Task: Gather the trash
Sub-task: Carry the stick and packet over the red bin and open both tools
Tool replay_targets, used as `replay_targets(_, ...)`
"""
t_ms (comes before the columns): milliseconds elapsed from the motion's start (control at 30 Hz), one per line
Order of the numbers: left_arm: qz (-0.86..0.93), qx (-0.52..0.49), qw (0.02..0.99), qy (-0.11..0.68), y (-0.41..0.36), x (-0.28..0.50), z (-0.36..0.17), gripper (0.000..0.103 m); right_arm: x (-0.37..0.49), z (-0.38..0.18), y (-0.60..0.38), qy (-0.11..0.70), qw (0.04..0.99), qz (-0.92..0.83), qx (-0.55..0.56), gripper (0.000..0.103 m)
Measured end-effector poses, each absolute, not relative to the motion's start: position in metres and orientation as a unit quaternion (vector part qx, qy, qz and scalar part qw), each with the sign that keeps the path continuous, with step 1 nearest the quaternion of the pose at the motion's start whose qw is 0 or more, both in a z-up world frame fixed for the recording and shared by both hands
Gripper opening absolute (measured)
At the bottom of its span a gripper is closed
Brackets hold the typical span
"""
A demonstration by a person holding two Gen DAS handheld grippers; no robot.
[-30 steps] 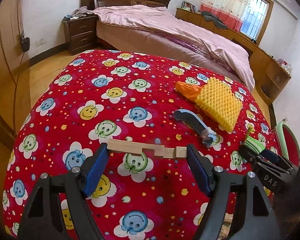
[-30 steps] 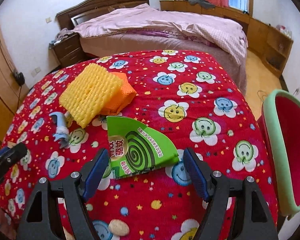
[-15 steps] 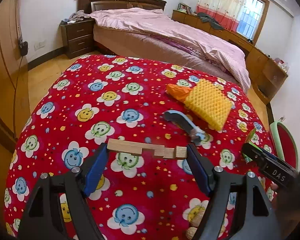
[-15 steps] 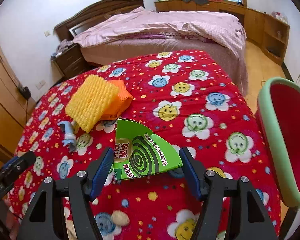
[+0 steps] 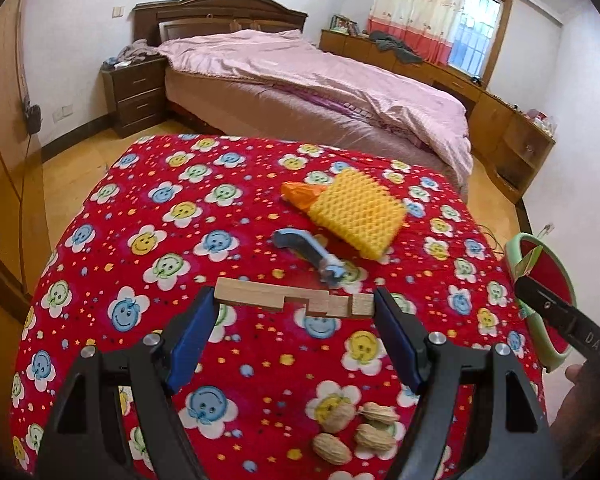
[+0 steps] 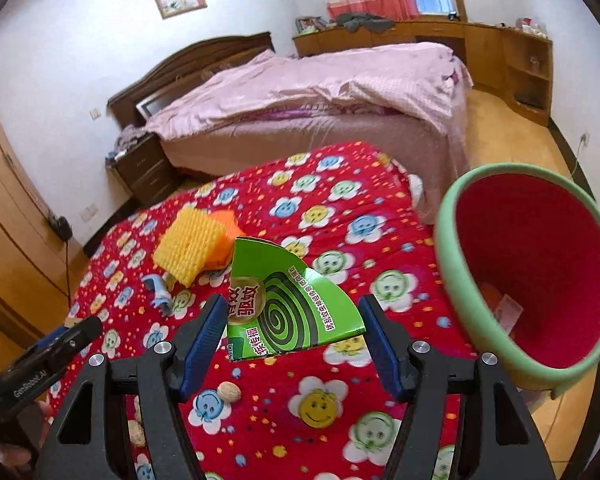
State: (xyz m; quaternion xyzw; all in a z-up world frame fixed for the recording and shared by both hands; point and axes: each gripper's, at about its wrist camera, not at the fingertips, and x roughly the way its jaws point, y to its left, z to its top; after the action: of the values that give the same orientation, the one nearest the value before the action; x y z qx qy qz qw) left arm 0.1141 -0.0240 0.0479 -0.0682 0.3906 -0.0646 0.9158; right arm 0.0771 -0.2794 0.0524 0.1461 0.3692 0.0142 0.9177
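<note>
Bedroom with a pink bed [image 5: 308,92] behind the red smiley worktop [image 5: 140,216]. Beside that worktop, the red bin [image 6: 540,264]. Right claw [image 6: 292,328] grips a green cardboard piece [image 6: 296,304] above it; left claw [image 5: 294,314] clamps a wooden stick [image 5: 260,296].
</note>
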Motion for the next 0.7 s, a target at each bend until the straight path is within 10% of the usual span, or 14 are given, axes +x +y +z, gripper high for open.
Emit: replay_targets(700,-0.179,-0.010,0.912,0.370,-0.141,0.101,0.083,0.078,0.020,0.073,-0.391,0.325,0.921,-0.090,0.195,0.069)
